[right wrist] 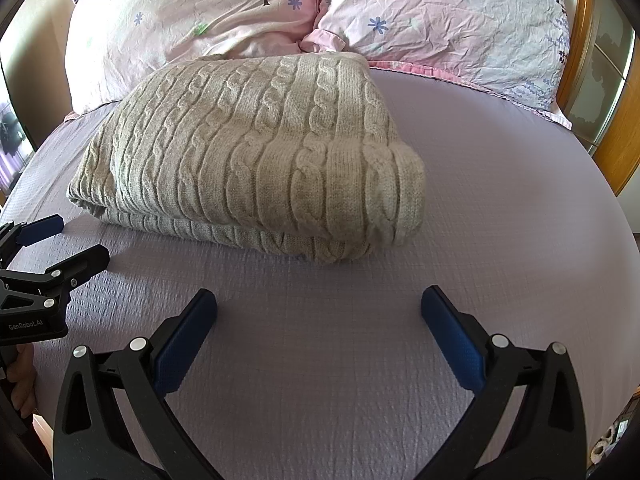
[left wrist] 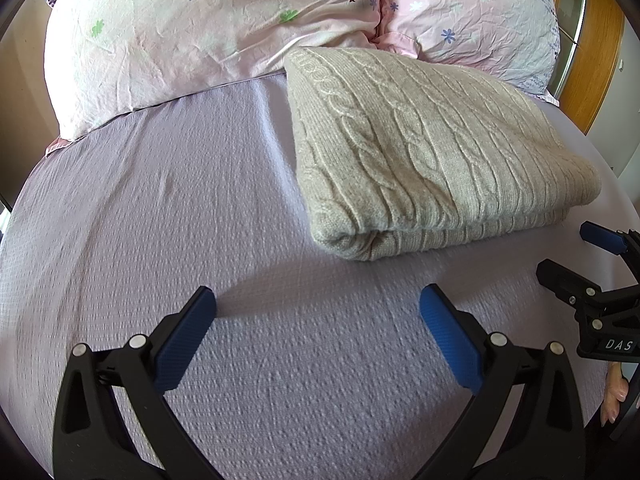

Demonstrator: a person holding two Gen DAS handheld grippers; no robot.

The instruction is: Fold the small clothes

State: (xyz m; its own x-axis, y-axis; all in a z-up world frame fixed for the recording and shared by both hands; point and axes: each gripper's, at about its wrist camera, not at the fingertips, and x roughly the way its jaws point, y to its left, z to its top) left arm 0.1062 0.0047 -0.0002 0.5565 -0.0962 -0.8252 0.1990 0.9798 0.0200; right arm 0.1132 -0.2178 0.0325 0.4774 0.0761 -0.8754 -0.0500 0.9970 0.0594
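Observation:
A beige cable-knit sweater point(left wrist: 432, 148) lies folded into a thick rectangle on the lilac bed sheet point(left wrist: 180, 220), its far end touching the pillows. It also shows in the right wrist view point(right wrist: 260, 156). My left gripper point(left wrist: 318, 304) is open and empty, just above the sheet, in front of and left of the sweater's near edge. My right gripper point(right wrist: 319, 304) is open and empty, in front of the sweater's near fold. Each gripper shows at the edge of the other's view: the right one point(left wrist: 576, 256) and the left one point(right wrist: 76, 244), both with jaws apart.
Two pink floral pillows point(left wrist: 192, 28) point(right wrist: 440, 20) lie along the head of the bed behind the sweater. A wooden bed frame point(right wrist: 616, 128) rises at the right. The lilac sheet point(right wrist: 500, 200) stretches to the right of the sweater.

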